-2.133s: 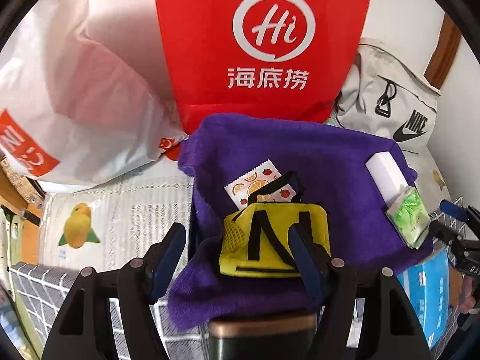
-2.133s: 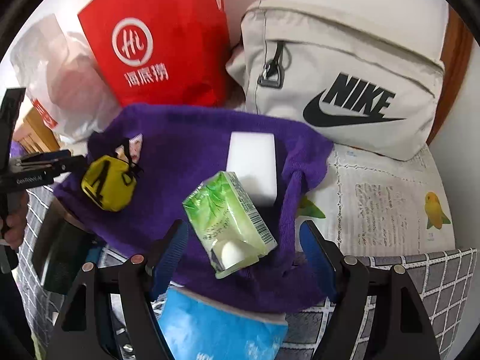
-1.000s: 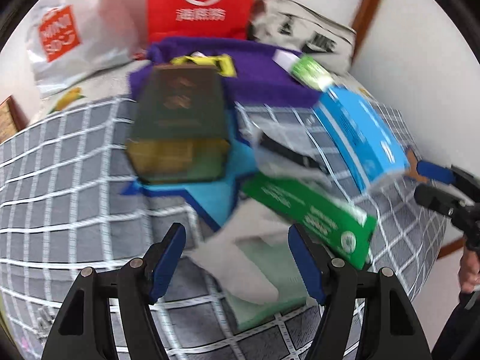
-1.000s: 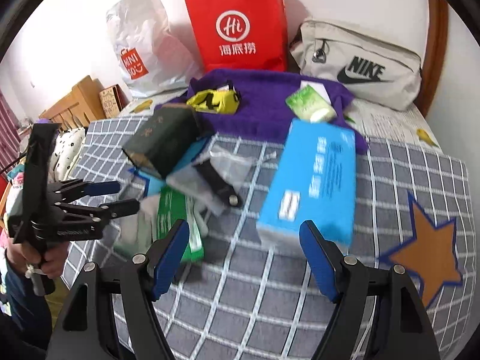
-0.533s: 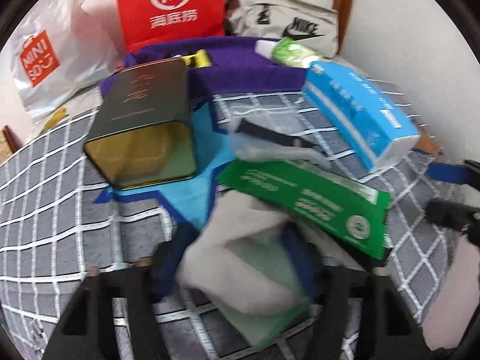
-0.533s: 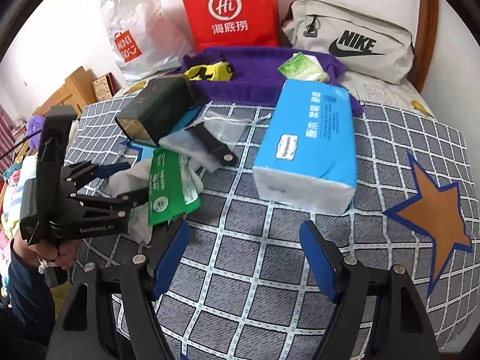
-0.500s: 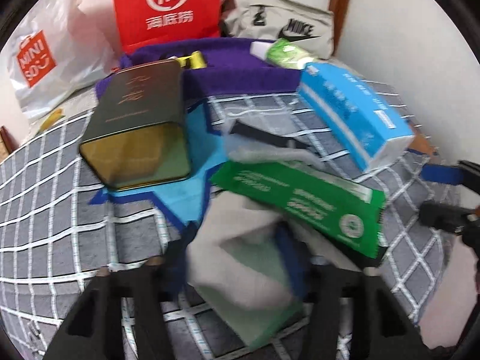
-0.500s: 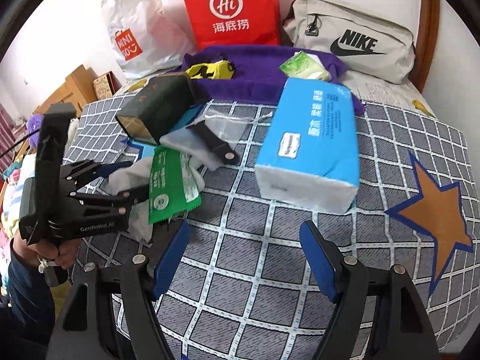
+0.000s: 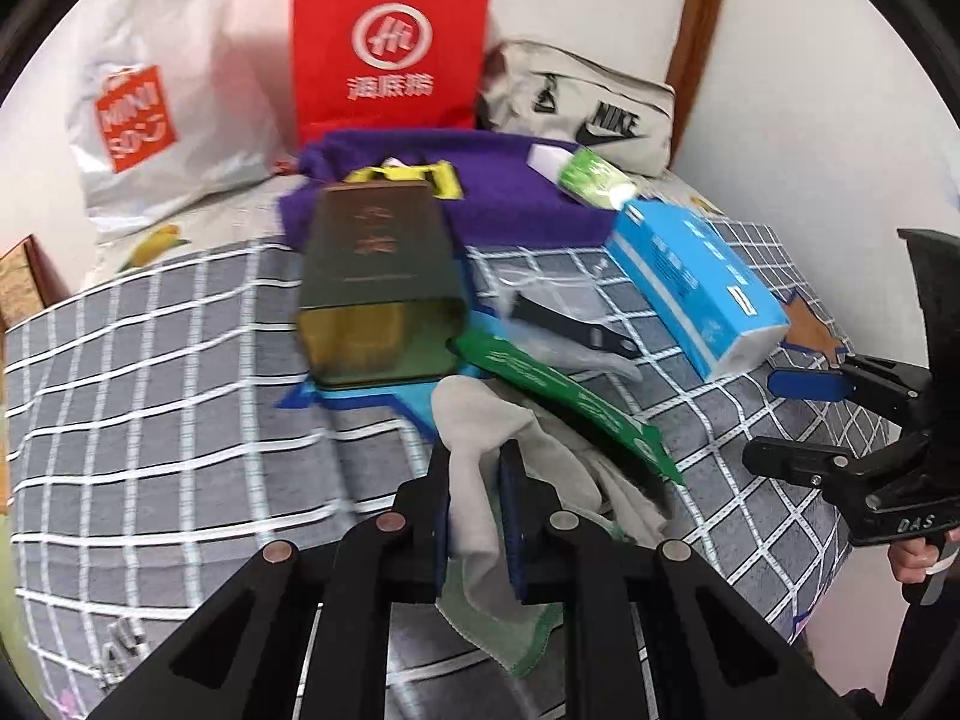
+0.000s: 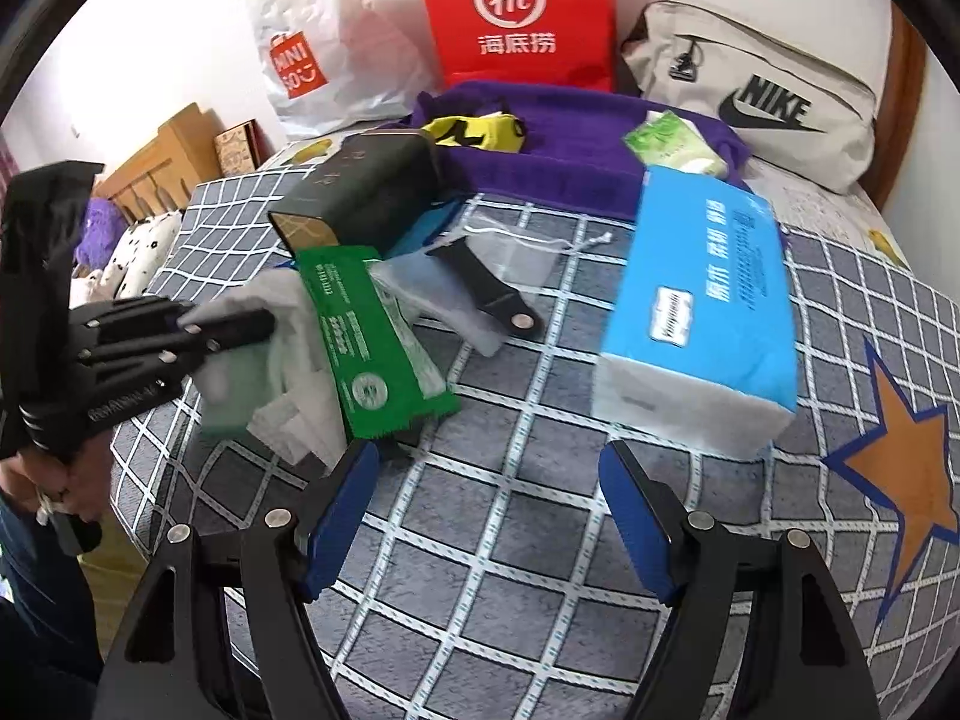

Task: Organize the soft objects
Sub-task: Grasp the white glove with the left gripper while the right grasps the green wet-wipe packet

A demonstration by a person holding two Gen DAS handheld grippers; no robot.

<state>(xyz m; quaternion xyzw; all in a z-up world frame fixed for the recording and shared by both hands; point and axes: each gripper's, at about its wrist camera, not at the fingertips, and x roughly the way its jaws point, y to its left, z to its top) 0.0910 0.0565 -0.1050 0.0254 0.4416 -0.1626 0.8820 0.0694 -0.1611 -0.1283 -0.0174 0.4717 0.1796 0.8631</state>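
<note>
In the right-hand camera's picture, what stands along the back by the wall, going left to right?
White plastic Miniso bag → red paper Hi bag → beige Nike pouch.

Left wrist view: low and close over the checked bedspread (image 9: pixel 150 360), facing the red paper bag (image 9: pixel 390 42) at the wall. Right wrist view: further right, higher, angled down toward the same wall. Shared by both: blue tissue pack (image 10: pixel 702 306), dark tin box (image 9: pixel 378 276), green packet (image 10: pixel 372 348), purple towel (image 9: pixel 510 198).
</note>
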